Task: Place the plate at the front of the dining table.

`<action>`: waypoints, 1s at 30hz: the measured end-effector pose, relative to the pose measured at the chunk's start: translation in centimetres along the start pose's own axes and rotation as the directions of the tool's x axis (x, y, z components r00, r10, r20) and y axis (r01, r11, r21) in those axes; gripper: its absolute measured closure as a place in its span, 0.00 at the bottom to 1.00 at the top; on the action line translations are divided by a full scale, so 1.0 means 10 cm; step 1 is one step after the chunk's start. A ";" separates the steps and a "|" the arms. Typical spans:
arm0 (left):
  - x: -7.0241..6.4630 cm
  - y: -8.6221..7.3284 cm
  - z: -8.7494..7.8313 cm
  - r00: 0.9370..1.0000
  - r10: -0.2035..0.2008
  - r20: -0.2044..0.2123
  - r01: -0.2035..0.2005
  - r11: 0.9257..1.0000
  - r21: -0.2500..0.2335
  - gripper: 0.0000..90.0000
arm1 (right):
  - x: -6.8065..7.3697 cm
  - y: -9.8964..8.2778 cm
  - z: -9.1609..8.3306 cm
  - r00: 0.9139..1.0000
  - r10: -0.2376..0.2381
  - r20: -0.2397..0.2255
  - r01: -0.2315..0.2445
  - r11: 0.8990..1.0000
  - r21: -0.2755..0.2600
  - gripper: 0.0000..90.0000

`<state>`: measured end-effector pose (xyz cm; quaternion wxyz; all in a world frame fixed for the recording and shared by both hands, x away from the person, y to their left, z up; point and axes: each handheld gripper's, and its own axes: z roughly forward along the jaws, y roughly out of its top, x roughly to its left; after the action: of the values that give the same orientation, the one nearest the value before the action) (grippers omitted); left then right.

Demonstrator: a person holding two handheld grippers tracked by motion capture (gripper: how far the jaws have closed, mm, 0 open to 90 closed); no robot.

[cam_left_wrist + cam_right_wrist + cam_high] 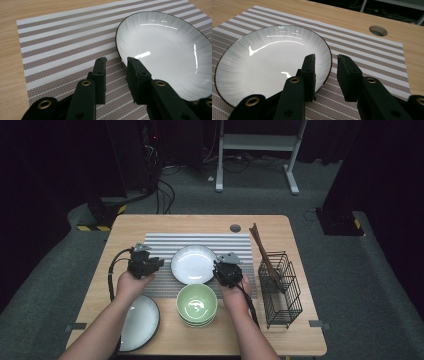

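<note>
A white plate with a dark rim (194, 264) lies on a striped placemat (200, 240) in the middle of the wooden table. My left gripper (159, 263) hovers at the plate's left side and my right gripper (218, 267) at its right side. In the left gripper view the plate (165, 50) sits just past the right jaw, and the left gripper (116, 62) stands open over the mat (62, 45) with nothing between its pads. In the right gripper view the plate (269, 62) lies behind the left jaw, and the right gripper (325, 58) is open over the mat (367, 57).
A stack of green bowls (197, 304) stands just in front of the plate. A second plate (137, 322) lies at the front left under the left forearm. A black wire basket (280, 287) with brown chopsticks (262, 252) stands at the right. A cable hole (235, 228) is behind the mat.
</note>
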<state>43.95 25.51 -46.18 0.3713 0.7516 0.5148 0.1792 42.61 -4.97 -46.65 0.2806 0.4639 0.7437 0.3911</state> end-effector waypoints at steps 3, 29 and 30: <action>-0.01 -0.05 -0.02 1.000 0.006 -0.003 -0.006 1.000 0.004 0.75 | 0.01 -0.03 -0.07 1.000 -0.002 -0.004 0.002 1.000 -0.010 0.75; -0.17 -0.28 -0.15 0.996 0.084 0.005 -0.084 0.994 0.067 0.69 | 0.04 -0.48 -0.51 0.999 0.021 -0.026 -0.021 1.000 -0.017 0.73; -0.17 -0.28 -0.15 0.997 0.082 0.006 -0.082 0.994 0.068 0.69 | 0.05 -0.49 -0.53 1.000 0.015 -0.025 -0.015 1.000 -0.017 0.73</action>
<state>40.44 25.05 -47.06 0.3386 0.7847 0.4887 0.1754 35.99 -7.51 -48.00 0.2726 0.4621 0.7401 0.4054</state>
